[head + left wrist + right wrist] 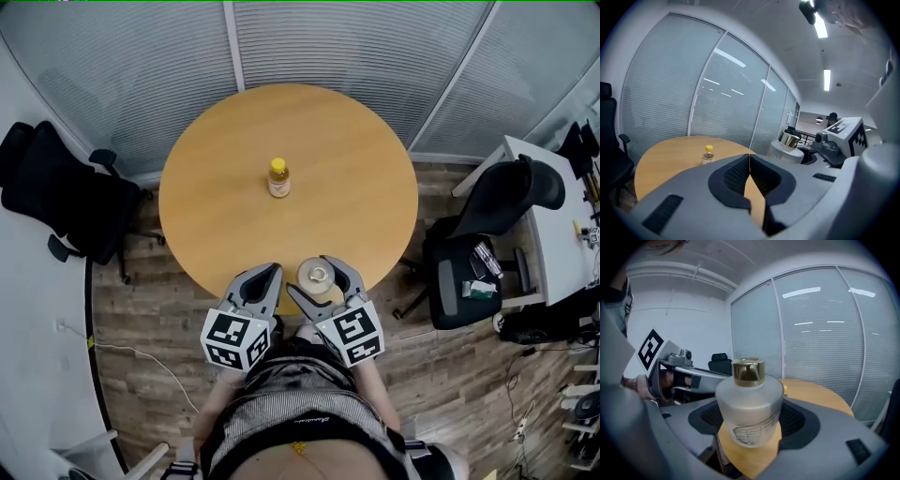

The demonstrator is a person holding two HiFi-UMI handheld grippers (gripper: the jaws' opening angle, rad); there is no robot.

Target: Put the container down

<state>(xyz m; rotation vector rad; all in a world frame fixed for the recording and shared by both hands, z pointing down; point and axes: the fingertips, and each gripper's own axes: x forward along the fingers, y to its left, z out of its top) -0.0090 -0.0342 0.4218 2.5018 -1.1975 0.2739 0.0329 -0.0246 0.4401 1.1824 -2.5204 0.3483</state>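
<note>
A frosted round container point(319, 274) with a gold cap sits between the jaws of my right gripper point(324, 282), over the near edge of the round wooden table point(356, 178). In the right gripper view the container point(749, 404) fills the gap and both pads press its sides; I cannot tell if its base touches the wood. My left gripper point(274, 271) is just left of it, shut and empty, its jaws point(750, 164) meeting at a seam. A small bottle point(278, 177) with a yellow cap stands upright at the table's middle, also seen in the left gripper view point(708, 154).
A black office chair point(56, 197) stands left of the table and another point(487, 234) at the right, beside a white desk point(553, 234). Glass walls with blinds run behind the table. The floor is wood planks.
</note>
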